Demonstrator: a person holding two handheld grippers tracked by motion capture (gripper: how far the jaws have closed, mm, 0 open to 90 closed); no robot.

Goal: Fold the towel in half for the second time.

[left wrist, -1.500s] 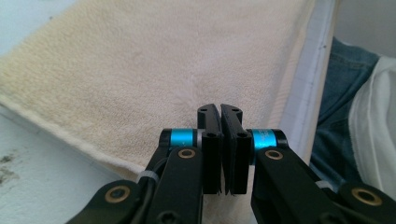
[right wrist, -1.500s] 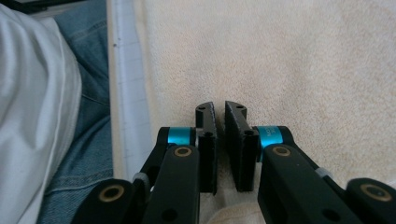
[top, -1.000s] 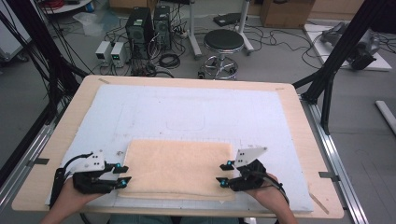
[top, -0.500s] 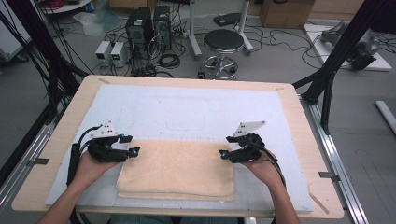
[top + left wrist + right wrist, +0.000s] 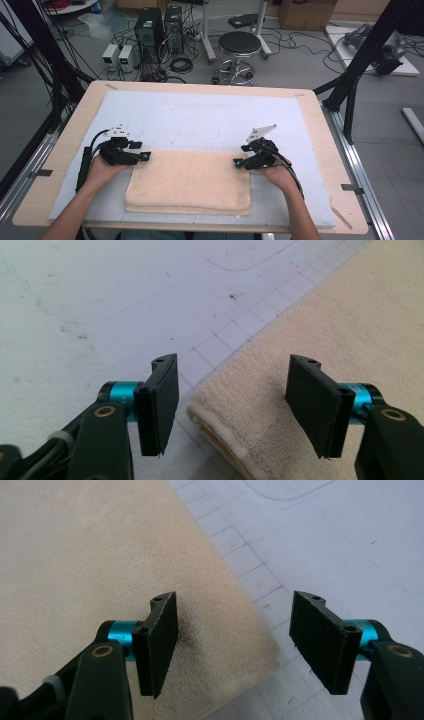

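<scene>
Though folded, towel [image 5: 189, 181] layers indistinct.

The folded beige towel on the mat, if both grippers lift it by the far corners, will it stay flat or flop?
The towel will likely sag and drape: it is soft looped cloth with a rolled, rounded fold at its corner. Its stacked layers may slide apart or unfold unless each pinch takes every layer. It looks light for its size and unlikely to slip from the jaws' textured pads.
</scene>
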